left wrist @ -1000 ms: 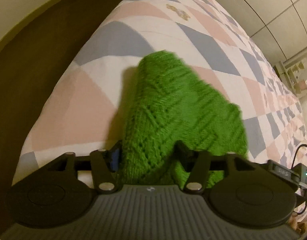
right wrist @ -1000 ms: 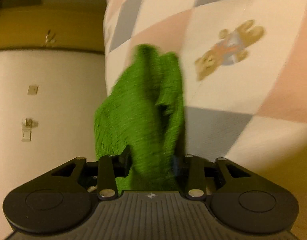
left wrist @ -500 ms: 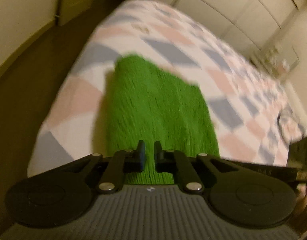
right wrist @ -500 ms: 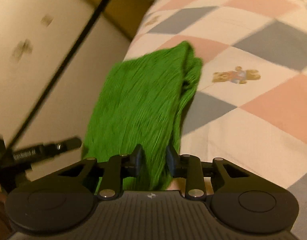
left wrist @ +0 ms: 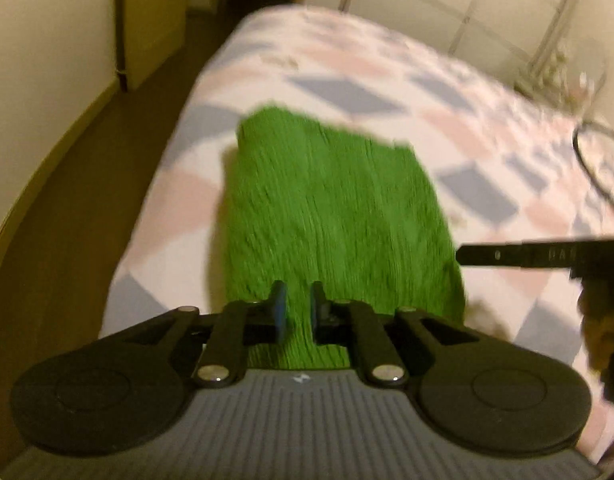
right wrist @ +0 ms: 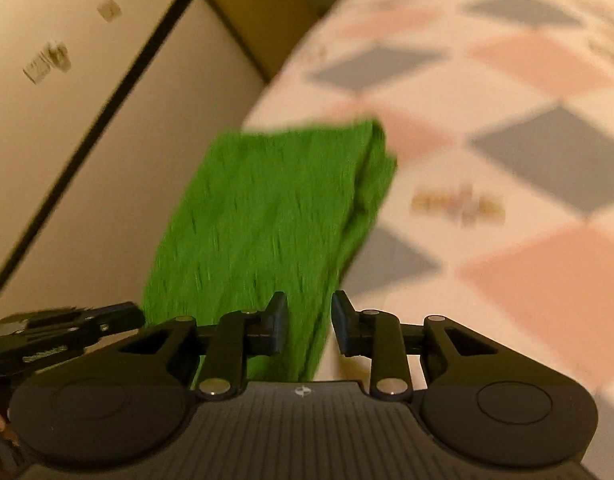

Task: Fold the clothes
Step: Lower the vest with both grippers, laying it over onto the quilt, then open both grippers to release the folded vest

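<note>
A green knitted garment (left wrist: 331, 216) is stretched flat over the corner of a bed with a pink, grey and white checked cover (left wrist: 387, 76). My left gripper (left wrist: 295, 312) is shut on the garment's near edge, with green knit pinched between the blue pads. In the right wrist view the same garment (right wrist: 267, 216) runs away from my right gripper (right wrist: 307, 328), which is shut on a thicker bunch of its near edge. The garment's far end is doubled over. Each gripper shows at the side of the other's view. Both views are blurred by motion.
Dark floor (left wrist: 67, 184) and a cream wall (left wrist: 39, 40) lie left of the bed. White wardrobe doors (left wrist: 447, 4) stand behind it. A black cable (left wrist: 587, 152) lies on the cover at the right. A teddy-bear print (right wrist: 459, 204) marks the cover.
Both sets of fingers have narrowed onto the knit. The garment went from a bunched heap to a flat stretched panel, and both grippers pulled back and up from the bed.
</note>
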Demonstrator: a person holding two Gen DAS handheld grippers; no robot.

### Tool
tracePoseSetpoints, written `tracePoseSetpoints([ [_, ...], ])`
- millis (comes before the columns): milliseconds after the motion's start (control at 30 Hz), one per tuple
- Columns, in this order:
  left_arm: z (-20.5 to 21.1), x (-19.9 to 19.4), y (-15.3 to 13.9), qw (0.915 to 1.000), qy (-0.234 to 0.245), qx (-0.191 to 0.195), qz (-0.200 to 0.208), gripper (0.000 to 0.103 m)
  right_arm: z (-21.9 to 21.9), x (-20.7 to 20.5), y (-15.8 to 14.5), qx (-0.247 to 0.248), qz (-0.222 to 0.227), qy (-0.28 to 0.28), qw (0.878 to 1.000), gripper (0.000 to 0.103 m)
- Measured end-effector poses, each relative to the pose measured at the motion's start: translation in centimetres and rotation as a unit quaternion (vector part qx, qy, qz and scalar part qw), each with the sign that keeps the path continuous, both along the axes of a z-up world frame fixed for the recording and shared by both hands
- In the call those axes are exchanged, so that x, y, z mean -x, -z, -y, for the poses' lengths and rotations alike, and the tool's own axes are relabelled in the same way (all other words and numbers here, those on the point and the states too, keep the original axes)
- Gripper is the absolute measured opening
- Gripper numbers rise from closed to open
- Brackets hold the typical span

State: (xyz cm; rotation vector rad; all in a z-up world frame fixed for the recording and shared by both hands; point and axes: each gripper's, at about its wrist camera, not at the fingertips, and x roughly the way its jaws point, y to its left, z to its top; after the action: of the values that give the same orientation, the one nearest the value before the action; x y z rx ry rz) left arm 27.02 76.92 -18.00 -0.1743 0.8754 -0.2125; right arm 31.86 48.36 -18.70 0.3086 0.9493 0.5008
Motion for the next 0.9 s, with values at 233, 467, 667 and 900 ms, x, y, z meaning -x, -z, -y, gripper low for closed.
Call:
tracePoseSetpoints([
  [233, 1.5, -1.2, 4.1, 0.9986, -0.002, -0.044, -0.030, 0.007, -4.5, 2.4, 1.7, 0.103, 0.080, -0.094, 0.987, 0.029],
  [467, 2.4, 0.4, 4.1, 0.9974, -0.011, -0.065, -0.030, 0.007, -4.4, 3.6, 2.4, 0.131, 0.069, -0.111, 0.983, 0.029],
  [667, 2.6, 2.1, 1.8, 0.9990, 0.005, -0.044, 0.004, 0.010, -4.0, 5.8, -0.3, 0.075, 0.109, -0.110, 0.985, 0.029],
  [900, 3.5, 4.4, 4.6, 0.9980, -0.009, -0.062, -0.012, 0.010, -5.2, 9.7, 3.3, 0.131, 0.107, -0.157, 0.973, 0.029],
])
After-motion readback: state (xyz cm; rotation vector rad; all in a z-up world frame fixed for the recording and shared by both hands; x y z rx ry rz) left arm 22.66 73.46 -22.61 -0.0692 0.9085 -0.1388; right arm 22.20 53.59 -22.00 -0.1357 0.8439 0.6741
